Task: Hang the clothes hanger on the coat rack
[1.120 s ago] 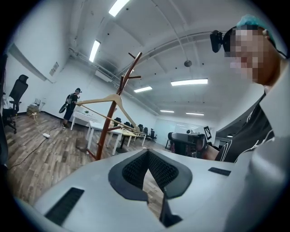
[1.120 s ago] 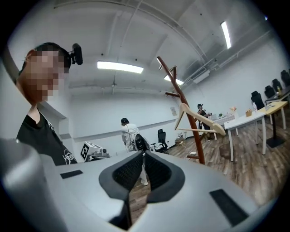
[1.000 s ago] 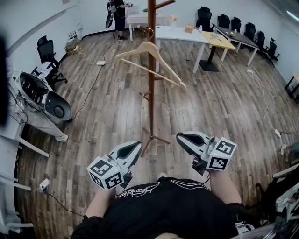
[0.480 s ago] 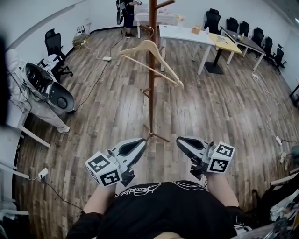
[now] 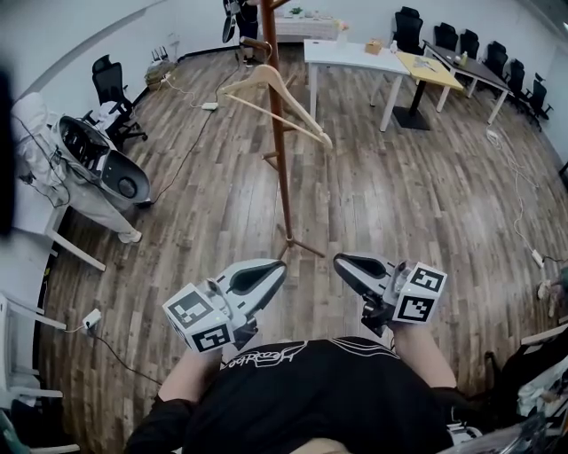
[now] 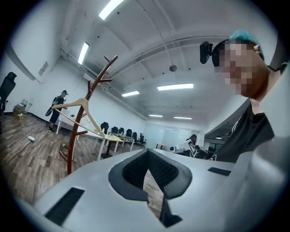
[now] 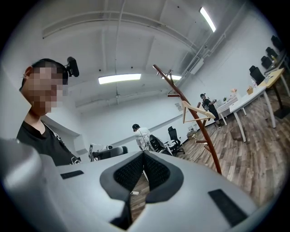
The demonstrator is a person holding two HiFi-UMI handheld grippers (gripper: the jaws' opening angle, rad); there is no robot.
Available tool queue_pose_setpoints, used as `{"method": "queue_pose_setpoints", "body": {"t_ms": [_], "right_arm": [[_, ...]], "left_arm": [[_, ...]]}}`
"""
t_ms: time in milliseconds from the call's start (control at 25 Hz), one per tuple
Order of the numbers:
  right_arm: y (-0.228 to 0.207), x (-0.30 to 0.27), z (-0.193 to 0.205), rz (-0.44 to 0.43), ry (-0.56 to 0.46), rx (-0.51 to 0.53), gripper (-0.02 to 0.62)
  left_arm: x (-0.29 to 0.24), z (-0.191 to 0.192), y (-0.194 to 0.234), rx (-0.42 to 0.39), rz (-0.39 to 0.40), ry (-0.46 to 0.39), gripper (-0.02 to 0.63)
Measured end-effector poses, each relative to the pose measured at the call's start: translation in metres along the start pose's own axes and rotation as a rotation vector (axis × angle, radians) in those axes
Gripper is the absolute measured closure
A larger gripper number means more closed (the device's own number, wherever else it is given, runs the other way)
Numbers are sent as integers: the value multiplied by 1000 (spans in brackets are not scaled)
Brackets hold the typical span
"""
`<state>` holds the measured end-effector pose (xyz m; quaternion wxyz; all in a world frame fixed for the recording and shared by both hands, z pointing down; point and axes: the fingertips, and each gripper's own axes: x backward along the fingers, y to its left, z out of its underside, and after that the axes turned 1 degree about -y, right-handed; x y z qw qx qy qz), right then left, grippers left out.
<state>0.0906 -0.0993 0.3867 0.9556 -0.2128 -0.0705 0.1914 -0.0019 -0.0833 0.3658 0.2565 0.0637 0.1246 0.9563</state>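
Head view, clothes hanger [image 5: 251,80] on coat rack [image 5: 282,177], slanting down-right

Head view, against a second ago:

- The coat rack [image 5: 280,168] sits further up and left. Its feet now stand clear above the gripper tips, with more bare floor between. We note that the pole slants toward the top left, where before it rose nearly straight.
- The hanger [image 5: 266,84] rides up with it, closer to the top edge.
- The left gripper [image 5: 282,266] has swung its tip up and rightward, so the gap to the right gripper [image 5: 339,260] is narrower.
- The standing person [image 5: 244,13] at the back is now mostly cut off by the top edge.
- The white machine [image 5: 102,164] on the left has slid upward in the view, as has the white table [image 5: 346,55].
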Motion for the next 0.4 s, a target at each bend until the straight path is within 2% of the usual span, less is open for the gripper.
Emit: {"method": "queue_pose_setpoints", "body": {"t_ms": [240,400], "right_arm": [[19,26,-2,4,-20,15,557],[33,41,-3,7,-30,27,557]], "left_arm": [[1,0,-29,52,36,-17,600],[0,4,-54,14,52,9,600]]}}
